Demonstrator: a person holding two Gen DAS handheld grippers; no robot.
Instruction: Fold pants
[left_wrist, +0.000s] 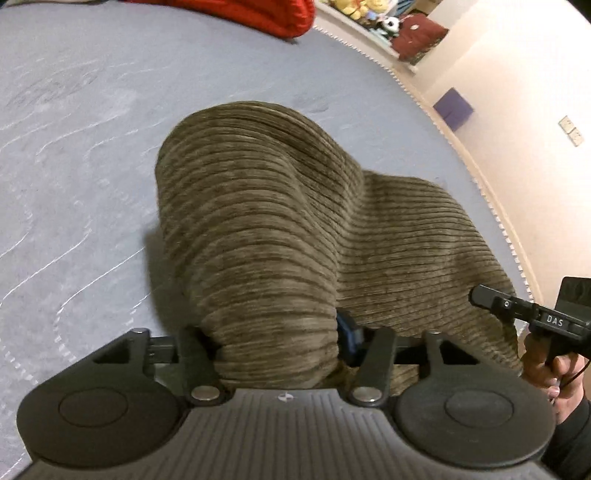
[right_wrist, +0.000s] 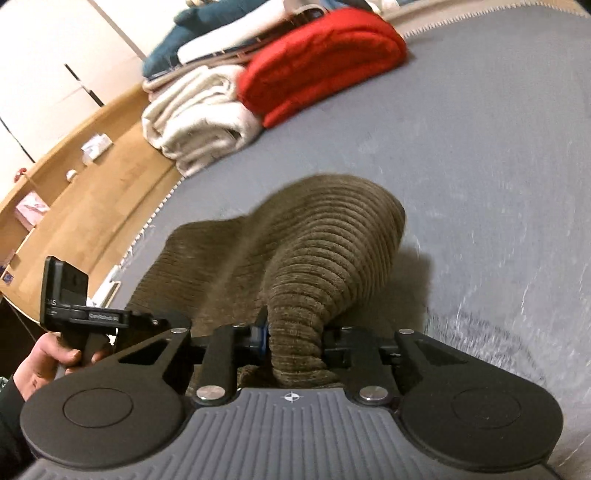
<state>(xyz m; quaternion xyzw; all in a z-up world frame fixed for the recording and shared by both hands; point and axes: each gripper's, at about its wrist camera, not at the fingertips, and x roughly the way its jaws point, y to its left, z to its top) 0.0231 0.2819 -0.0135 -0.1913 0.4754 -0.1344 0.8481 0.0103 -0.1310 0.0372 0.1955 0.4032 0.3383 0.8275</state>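
Your left claw (left_wrist: 275, 347) is partly closed, with a thick bunched fold of the brown corduroy pants (left_wrist: 266, 221) pinched between its jaws; the cloth fills the gap from one pad to the other. Your right claw (right_wrist: 295, 343) is closed much narrower, squeezing a tight roll of the same pants (right_wrist: 317, 258) between its jaws.

From both claws the fabric rises into a rounded hump and then drapes down onto the grey bed sheet (left_wrist: 74, 155), so the pants are partly lifted at your end and lying on the bed beyond. In the left wrist view the right claw's handle sits at the right edge, gripped by your right hand (left_wrist: 550, 373), and the letters "DAS" read on its body. In the right wrist view your left hand (right_wrist: 48, 362) grips the other handle at the lower left; "DAS" shows there too, and the smaller print beside it is too fine to read.

Farther out on the bed, a folded red blanket (right_wrist: 317, 62) lies beside a folded cream one (right_wrist: 199, 118), with a dark teal pile (right_wrist: 192, 37) behind them. A wooden shelf unit (right_wrist: 74, 184) runs along the bed's edge, holding small boxes whose labels you cannot make out. In the left view, stuffed toys (left_wrist: 354, 9) sit on a ledge by the wall.
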